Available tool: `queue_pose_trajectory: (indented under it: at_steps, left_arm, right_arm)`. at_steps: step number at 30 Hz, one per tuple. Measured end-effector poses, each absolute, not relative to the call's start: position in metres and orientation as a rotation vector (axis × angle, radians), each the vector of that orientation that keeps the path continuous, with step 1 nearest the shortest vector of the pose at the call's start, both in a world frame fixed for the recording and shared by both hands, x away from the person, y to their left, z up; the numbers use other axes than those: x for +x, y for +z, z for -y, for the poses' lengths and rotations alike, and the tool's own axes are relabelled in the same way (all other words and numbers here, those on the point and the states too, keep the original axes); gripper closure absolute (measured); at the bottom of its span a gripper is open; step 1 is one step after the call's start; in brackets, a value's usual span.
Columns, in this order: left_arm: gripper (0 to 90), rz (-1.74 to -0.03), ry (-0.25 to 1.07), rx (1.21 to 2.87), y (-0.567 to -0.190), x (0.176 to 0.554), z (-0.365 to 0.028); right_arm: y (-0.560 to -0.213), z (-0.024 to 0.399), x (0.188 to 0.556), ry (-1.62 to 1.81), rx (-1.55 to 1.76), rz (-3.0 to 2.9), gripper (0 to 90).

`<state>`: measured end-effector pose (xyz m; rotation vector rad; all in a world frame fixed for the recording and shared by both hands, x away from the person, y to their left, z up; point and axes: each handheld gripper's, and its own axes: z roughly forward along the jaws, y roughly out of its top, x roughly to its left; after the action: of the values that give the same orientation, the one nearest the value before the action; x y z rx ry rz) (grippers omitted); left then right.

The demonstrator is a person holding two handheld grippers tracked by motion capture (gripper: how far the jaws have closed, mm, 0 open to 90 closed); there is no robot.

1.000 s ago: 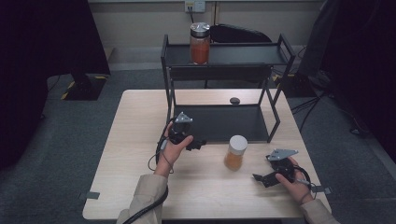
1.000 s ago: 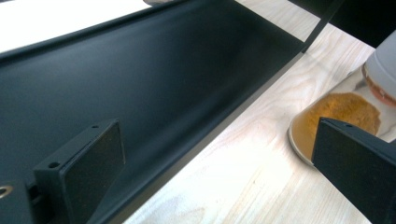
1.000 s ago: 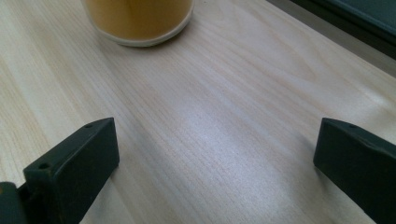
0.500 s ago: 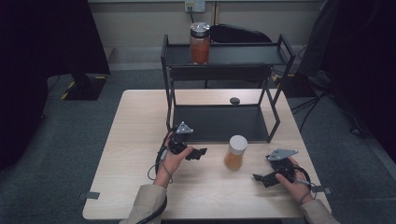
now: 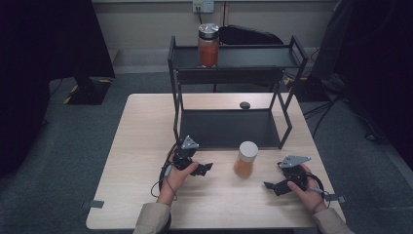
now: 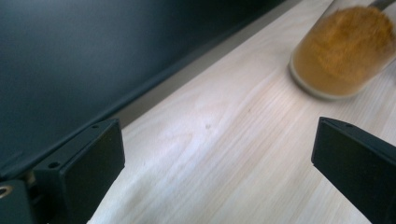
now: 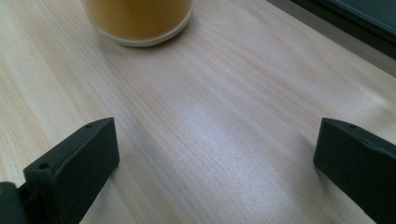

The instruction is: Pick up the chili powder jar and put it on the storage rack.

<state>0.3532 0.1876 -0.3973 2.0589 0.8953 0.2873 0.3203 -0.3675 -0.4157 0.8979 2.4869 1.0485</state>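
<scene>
A glass jar of orange-brown powder with a white lid (image 5: 245,159) stands upright on the wooden table (image 5: 146,126), just in front of the black shelf rack (image 5: 224,127). My left gripper (image 5: 203,169) rests on the table to the jar's left, open and holding nothing; its view has the jar (image 6: 345,51) ahead at the upper right. My right gripper (image 5: 271,186) lies to the jar's right, open and holding nothing, with the jar's base (image 7: 140,18) at the top of its view. A second jar with red contents and a metal lid (image 5: 208,45) stands on the rack's top shelf.
A small black round object (image 5: 244,105) lies on the table behind the rack's lower shelf. A dark bag (image 5: 251,35) sits behind the rack's top shelf. Bare tabletop spreads to the left of my left gripper and along the front edge.
My left gripper has come down and toward the front edge, away from the rack, settling on the table left of the jar. The right gripper and the jars have stayed put.
</scene>
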Motion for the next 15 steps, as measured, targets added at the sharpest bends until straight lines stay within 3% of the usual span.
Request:
queue_pose_trajectory:
  at_steps: [15]
  left_arm:
    - [1.9, -0.951, 0.300, 2.050, -0.412, 0.328, -0.209]
  right_arm:
    - [-0.416, 0.368, 0.320, 1.048, 0.897, -2.487, 0.0]
